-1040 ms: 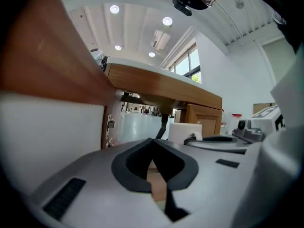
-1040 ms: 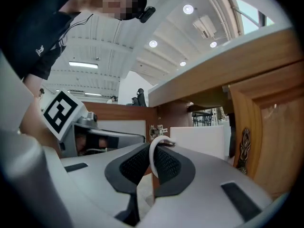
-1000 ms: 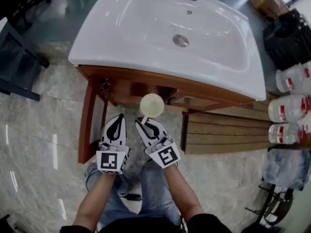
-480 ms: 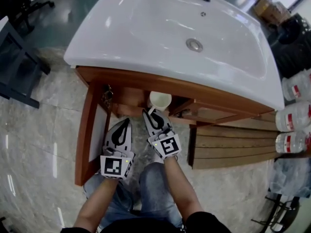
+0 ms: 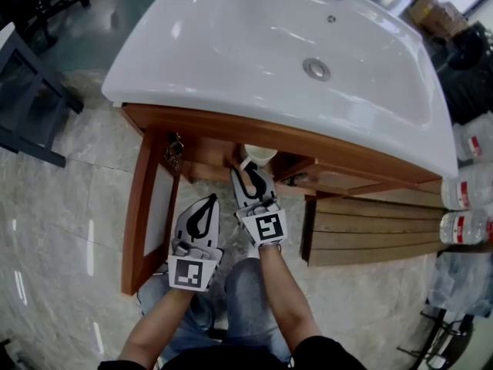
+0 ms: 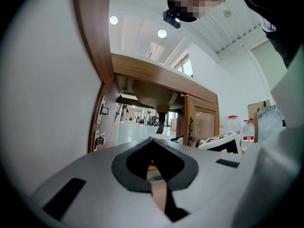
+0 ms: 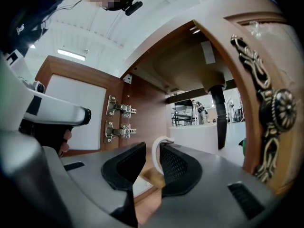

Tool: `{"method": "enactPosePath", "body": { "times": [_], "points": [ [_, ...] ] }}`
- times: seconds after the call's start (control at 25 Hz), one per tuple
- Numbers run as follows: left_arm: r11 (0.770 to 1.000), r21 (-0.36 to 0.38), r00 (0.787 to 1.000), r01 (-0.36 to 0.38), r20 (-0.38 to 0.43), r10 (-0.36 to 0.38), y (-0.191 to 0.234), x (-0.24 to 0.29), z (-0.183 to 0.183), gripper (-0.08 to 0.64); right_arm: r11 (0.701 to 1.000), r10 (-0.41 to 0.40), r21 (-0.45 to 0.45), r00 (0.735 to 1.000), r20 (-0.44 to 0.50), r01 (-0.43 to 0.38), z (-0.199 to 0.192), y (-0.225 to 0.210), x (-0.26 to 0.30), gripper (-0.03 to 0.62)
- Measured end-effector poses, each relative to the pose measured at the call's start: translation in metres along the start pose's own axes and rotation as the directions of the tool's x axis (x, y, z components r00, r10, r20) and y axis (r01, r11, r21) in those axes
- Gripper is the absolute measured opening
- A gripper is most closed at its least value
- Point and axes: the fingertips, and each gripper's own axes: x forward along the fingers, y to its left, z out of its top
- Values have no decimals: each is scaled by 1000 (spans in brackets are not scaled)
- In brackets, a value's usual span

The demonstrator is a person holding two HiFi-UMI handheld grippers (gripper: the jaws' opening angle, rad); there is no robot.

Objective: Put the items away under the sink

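The right hand-held gripper (image 5: 250, 177), clamped on the cup (image 5: 259, 154) by its handle, has carried it in under the sink (image 5: 231, 45); the left hand-held gripper (image 5: 202, 210) waits closed and empty.

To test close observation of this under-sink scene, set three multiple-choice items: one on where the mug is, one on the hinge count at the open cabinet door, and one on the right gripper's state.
1. Where is the white mug?
A in the basin
B at the cabinet opening under the sink
C on the floor

2. How many hinges show at the open cabinet door?
A one
B four
C two

3. The right gripper is:
A shut on the mug's handle
B open and empty
C shut on a bottle

Answers:
1 B: the head view shows it just below the front edge of the sink.
2 C: two sit one above the other in the right gripper view.
3 A: the white handle sits between its jaws.
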Motion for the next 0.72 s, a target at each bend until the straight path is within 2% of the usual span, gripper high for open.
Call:
{"method": "enactPosePath", "body": {
  "times": [0.16,0.32,0.52,0.72],
  "points": [
    [999,-27,998,18,-58,-19,-16,-8,16,6,998,-44,42,995,-89,48,6,-1,-29,98],
    [999,-43,996,-11,-94,7,-24,-21,52,6,989,-107,85,981,-162,122,31,-6,-60,76],
    [997,-39,990,-73,-125,67,-29,-39,116,6,979,-154,92,960,-235,179,99,-2,-90,23],
    [992,-37,975,-121,-191,112,-32,-63,188,6,971,-175,108,940,-292,214,190,10,-118,12]
  ]
}}
